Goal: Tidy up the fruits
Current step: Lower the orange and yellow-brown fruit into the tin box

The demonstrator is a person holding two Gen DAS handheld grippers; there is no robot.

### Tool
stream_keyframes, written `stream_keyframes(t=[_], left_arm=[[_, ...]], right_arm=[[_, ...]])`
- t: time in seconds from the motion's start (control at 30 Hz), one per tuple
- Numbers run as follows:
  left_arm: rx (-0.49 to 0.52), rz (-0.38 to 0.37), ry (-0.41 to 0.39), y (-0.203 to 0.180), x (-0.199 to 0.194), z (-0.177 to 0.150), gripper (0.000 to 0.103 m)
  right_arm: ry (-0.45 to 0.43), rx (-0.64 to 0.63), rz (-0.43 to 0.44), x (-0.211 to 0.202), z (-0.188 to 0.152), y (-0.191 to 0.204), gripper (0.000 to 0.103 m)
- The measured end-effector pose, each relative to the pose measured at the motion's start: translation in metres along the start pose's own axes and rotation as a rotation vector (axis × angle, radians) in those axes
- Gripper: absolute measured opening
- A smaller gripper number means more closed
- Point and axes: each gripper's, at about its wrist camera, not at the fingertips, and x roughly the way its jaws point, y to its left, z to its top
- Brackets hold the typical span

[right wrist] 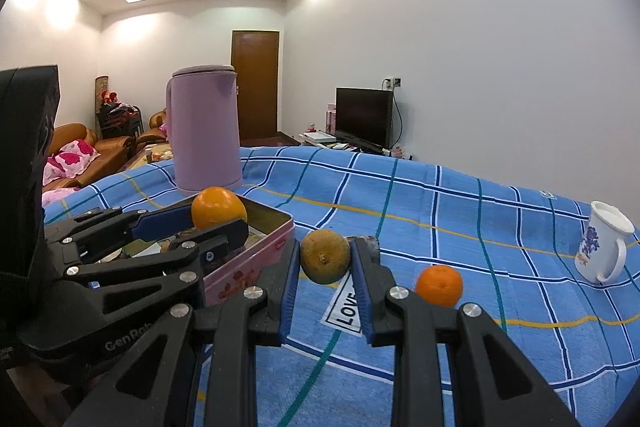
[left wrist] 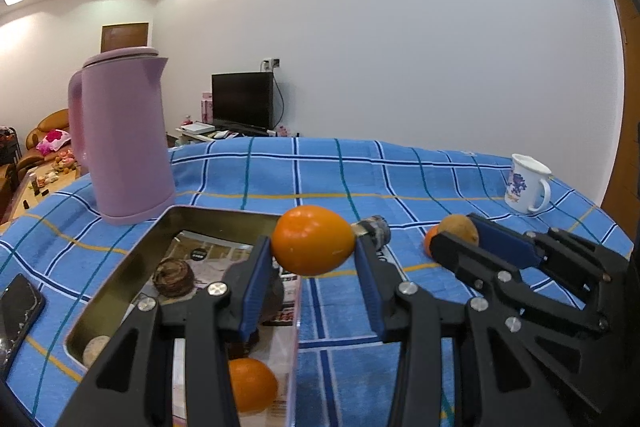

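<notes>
Orange fruit [left wrist: 313,240], firm and smooth-skinned, is pinched at its widest sides by the left gripper [left wrist: 314,263] above the tin [left wrist: 120,267]. Right gripper [right wrist: 325,267] clasps a brownish fruit [right wrist: 325,256]; 1 orange [right wrist: 439,285] waits on the table [right wrist: 460,211], right.

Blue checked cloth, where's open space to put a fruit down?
Bare cloth lies between the pink kettle and white mug. Crowded: the tin, both grippers and the loose orange.
</notes>
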Motion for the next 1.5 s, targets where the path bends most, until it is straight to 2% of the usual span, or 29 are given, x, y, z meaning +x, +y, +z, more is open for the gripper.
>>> stream_keyframes(t=[0.97, 1.5], left_arm=[[-0.057, 0.104, 0.004, 0.054, -0.009, -0.001, 0.044], [-0.106, 0.186, 0.033, 0.095, -0.012, -0.002, 0.044]], right_arm=[[0.031, -0.049, 0.077, 0.021, 0.008, 0.043, 0.028], [0.045, -0.084, 0.166, 0.039, 0.015, 0.08, 0.028]])
